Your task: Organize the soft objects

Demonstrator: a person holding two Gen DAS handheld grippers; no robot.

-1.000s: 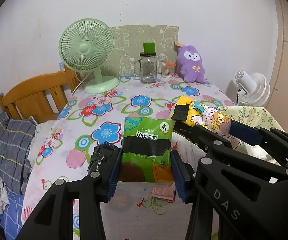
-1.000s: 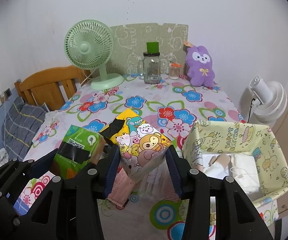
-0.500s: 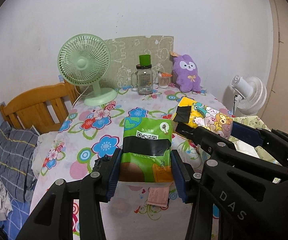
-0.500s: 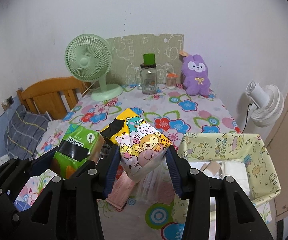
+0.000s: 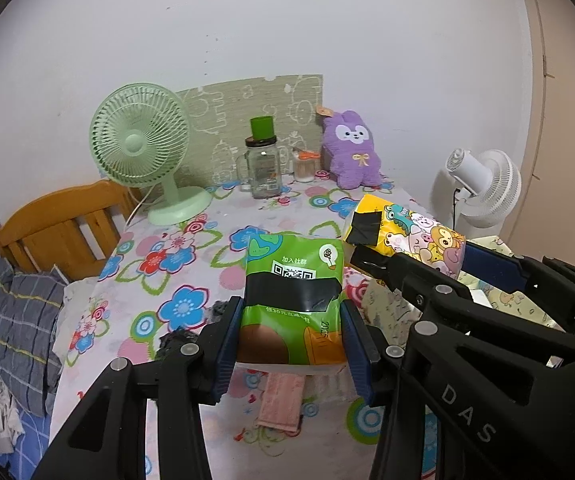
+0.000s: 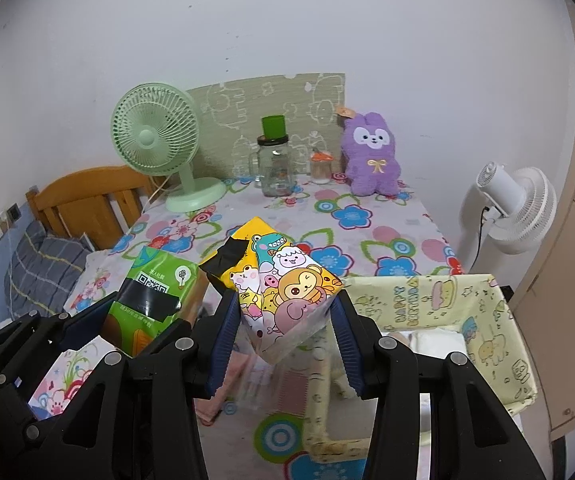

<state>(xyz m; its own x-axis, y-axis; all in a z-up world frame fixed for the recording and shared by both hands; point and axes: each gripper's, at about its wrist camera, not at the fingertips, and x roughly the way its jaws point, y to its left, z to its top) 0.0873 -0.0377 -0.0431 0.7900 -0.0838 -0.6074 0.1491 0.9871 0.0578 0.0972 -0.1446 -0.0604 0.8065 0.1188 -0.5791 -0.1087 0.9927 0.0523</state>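
Green tissue pack (image 5: pixel 293 304) clamped between the blue pads of the left gripper (image 5: pixel 290 350), held clear above the flowered tablecloth (image 5: pixel 175 264), black tape band across its middle. Cartoon-print tissue pack (image 6: pixel 283 292) gripped likewise in the right gripper (image 6: pixel 285 344), tilted corner-down, black tape patch at its upper left edge, hanging just beside the near left corner of the yellow fabric bin (image 6: pixel 483 344). Both packs side by side, close but apart, the green one to the left. Inside the bin: pale folded items, probably cloths, hard to make out. On the cloth beneath the grippers: pink towel (image 5: pixel 281 402), plus something dark and crumpled (image 5: pixel 183 338) behind the left finger. Further back along the wall: green desk fan (image 5: pixel 143 152), glass jar (image 5: pixel 262 172) topped by a green cup, small container with an orange lid (image 6: pixel 321 168), purple plush bunny (image 6: pixel 371 156), patterned board (image 5: pixel 247 120) propped upright. Off the table's right edge: white fan (image 6: pixel 515 204). To the left: wooden headboard (image 5: pixel 59 232) and grey plaid bedding (image 5: pixel 19 332).
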